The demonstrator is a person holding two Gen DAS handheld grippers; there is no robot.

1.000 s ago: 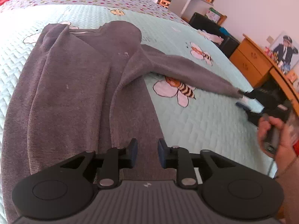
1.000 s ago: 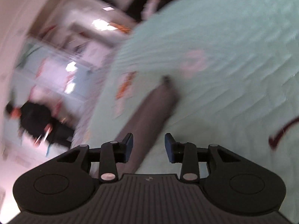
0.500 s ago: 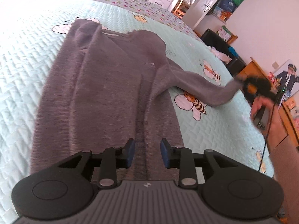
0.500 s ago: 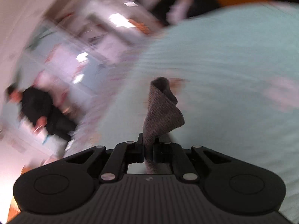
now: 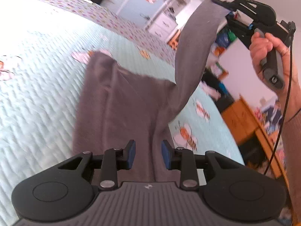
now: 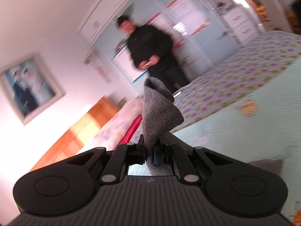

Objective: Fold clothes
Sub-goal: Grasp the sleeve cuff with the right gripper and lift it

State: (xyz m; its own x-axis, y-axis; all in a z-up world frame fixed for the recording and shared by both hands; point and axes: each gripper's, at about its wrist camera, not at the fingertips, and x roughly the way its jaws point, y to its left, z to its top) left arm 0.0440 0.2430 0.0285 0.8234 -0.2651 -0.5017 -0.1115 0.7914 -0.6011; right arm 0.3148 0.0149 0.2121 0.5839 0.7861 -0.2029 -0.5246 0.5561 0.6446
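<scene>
A grey sweater (image 5: 122,101) lies flat on the pale green quilted bed (image 5: 37,79). Its right sleeve (image 5: 195,52) is lifted high above the bed. My right gripper (image 5: 220,4) is shut on the sleeve's cuff, held by a hand (image 5: 267,47). In the right wrist view the cuff (image 6: 158,113) sticks up from between the closed fingers of my right gripper (image 6: 149,150). My left gripper (image 5: 148,153) hovers open over the sweater's lower body, nothing between its fingers.
A person in black (image 6: 150,50) stands by the white cabinets at the far side of the bed. A wooden desk (image 5: 252,124) with clutter stands to the right of the bed. A framed picture (image 6: 28,86) hangs on the wall.
My right gripper closed on the sleeve cuff and raised it from the bed to well above the sweater. My left gripper stayed open and shifted slightly over the sweater.
</scene>
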